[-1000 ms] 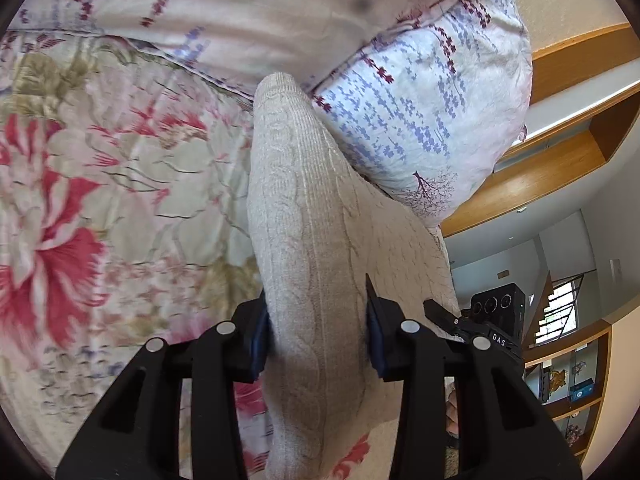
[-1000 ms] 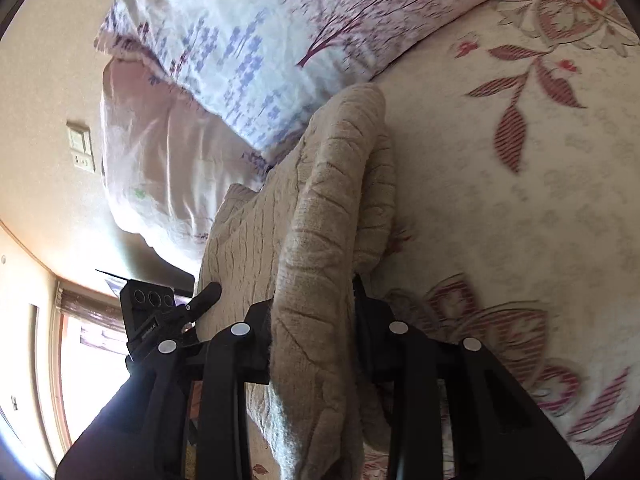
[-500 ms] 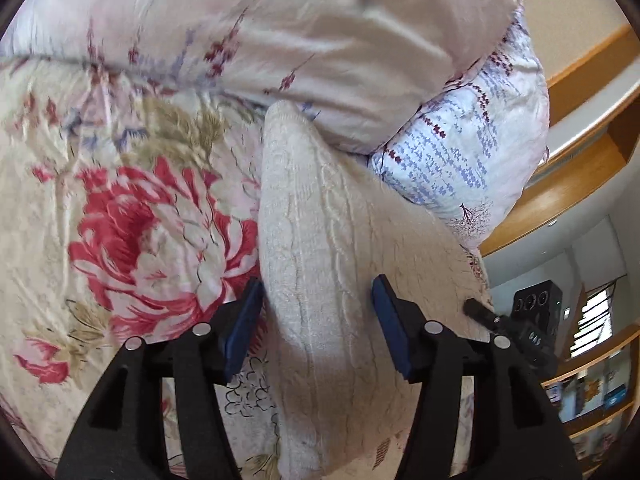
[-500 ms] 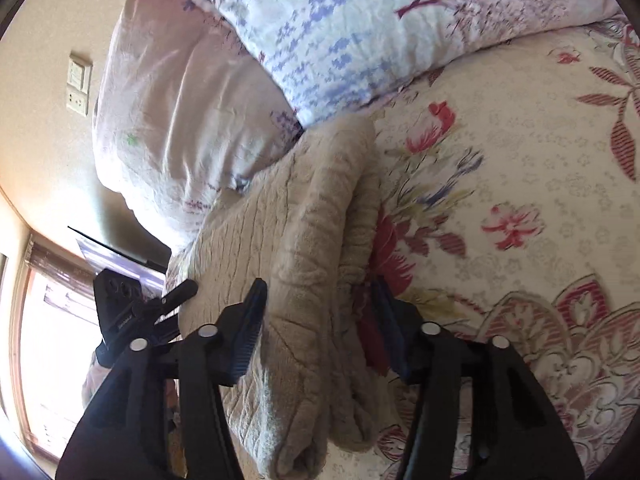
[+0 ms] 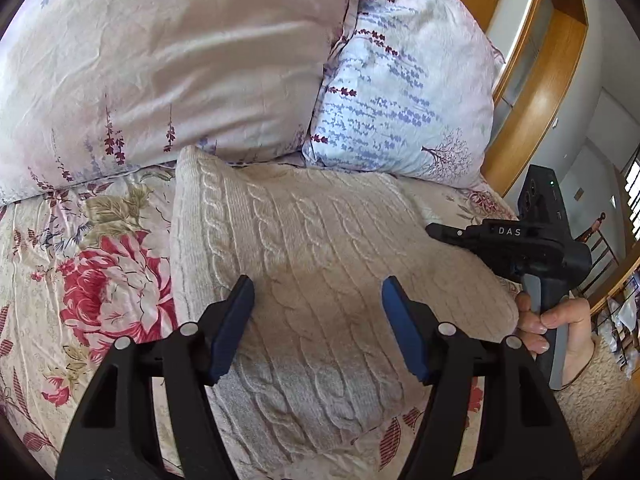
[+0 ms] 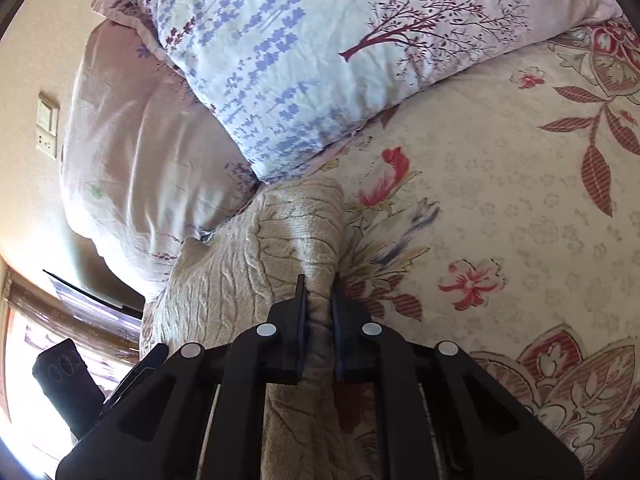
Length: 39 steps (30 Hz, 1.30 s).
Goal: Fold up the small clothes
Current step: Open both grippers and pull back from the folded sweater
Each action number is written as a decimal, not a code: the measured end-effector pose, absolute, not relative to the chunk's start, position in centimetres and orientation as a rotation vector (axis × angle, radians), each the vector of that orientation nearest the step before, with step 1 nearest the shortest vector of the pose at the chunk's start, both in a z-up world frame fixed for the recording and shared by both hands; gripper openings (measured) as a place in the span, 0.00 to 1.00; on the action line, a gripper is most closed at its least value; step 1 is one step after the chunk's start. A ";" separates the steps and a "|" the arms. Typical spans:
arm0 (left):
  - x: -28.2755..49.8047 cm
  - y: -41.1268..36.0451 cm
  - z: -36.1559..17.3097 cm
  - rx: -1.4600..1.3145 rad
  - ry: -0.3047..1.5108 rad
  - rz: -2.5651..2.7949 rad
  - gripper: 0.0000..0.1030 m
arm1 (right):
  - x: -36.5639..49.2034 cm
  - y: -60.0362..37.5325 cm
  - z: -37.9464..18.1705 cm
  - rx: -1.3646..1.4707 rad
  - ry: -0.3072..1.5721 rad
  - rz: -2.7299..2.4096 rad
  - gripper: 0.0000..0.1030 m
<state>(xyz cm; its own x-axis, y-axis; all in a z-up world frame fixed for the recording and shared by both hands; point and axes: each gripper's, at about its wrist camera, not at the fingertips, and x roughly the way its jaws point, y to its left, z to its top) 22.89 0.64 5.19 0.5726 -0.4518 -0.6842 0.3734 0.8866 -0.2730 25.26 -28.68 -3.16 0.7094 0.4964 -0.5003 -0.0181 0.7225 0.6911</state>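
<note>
Centre of both frames, below two pillows (image 5: 248, 64): cream cable-knit sweater (image 5: 320, 264) folded flat on floral bedspread (image 5: 80, 280); left gripper (image 5: 318, 320) wide apart above it, opening, gripping nothing; right gripper (image 6: 319, 300) pinched tight on sweater edge.

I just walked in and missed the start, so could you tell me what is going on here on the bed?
A person is folding a cream cable-knit sweater on a floral bedspread, with a handheld gripper in each hand. The sweater lies folded against two pillows. The right gripper is shut on a bunched edge of the sweater. The left gripper is above the knit with its jaws opening, the pads clear of the fabric.
</note>
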 end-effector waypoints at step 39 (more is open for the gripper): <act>16.6 4.5 2.9 0.045 0.877 -0.227 0.80 | 14.4 -17.6 -1.6 -0.120 0.643 0.063 0.41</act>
<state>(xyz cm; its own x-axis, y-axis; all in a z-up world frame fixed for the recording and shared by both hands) 16.65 4.49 2.95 0.6173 -0.1782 -0.7663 0.2154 0.9751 -0.0532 14.40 -17.63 -1.64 0.7990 0.0210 -0.6010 -0.0955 0.9911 -0.0923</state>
